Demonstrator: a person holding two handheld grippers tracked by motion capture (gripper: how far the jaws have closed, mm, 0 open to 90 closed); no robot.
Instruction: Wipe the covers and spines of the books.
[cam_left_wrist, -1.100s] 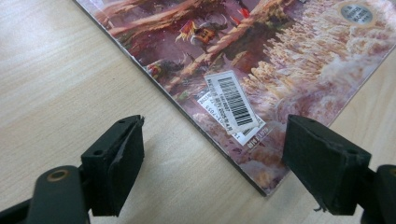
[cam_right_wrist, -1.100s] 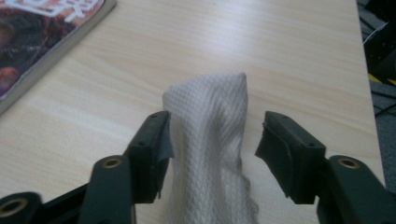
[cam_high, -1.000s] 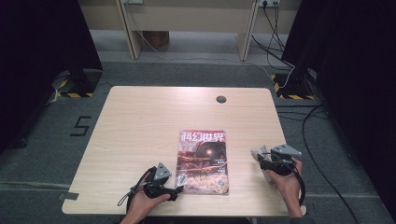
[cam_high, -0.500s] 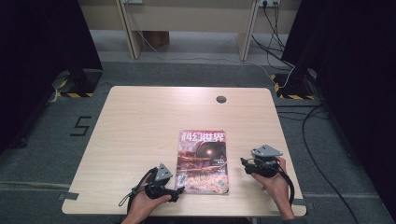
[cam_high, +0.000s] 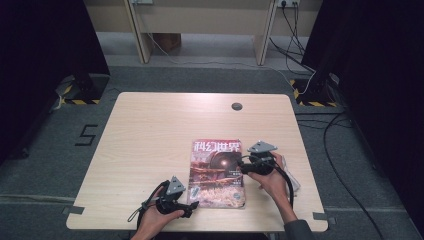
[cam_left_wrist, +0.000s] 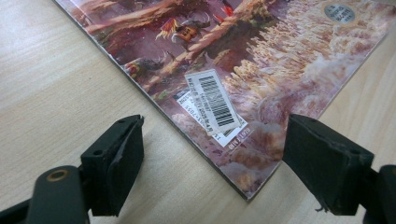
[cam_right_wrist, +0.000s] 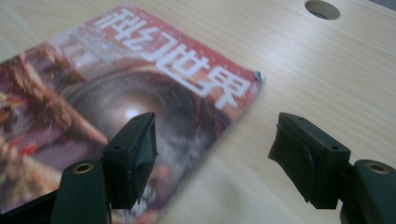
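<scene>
A magazine (cam_high: 217, 172) with a red title band and a painted cover lies flat near the table's front edge. My left gripper (cam_high: 188, 204) is at its near left corner. In the left gripper view the gripper (cam_left_wrist: 219, 158) is open, its jaws standing either side of that corner of the magazine (cam_left_wrist: 243, 56), close to a barcode label (cam_left_wrist: 215, 103). My right gripper (cam_high: 242, 166) is at the magazine's right edge. Seen from the right gripper view, the gripper (cam_right_wrist: 219, 149) is open, one jaw over the cover (cam_right_wrist: 116, 93) and the other over bare wood.
The light wooden table (cam_high: 150, 130) has a round cable hole (cam_high: 236, 106) at its far middle. Something white (cam_high: 292, 175) lies by the right wrist. Cables trail across the grey floor to the right of the table.
My right gripper has moved left from near the table's right edge to the magazine's right edge. The left gripper and the magazine have stayed put.
</scene>
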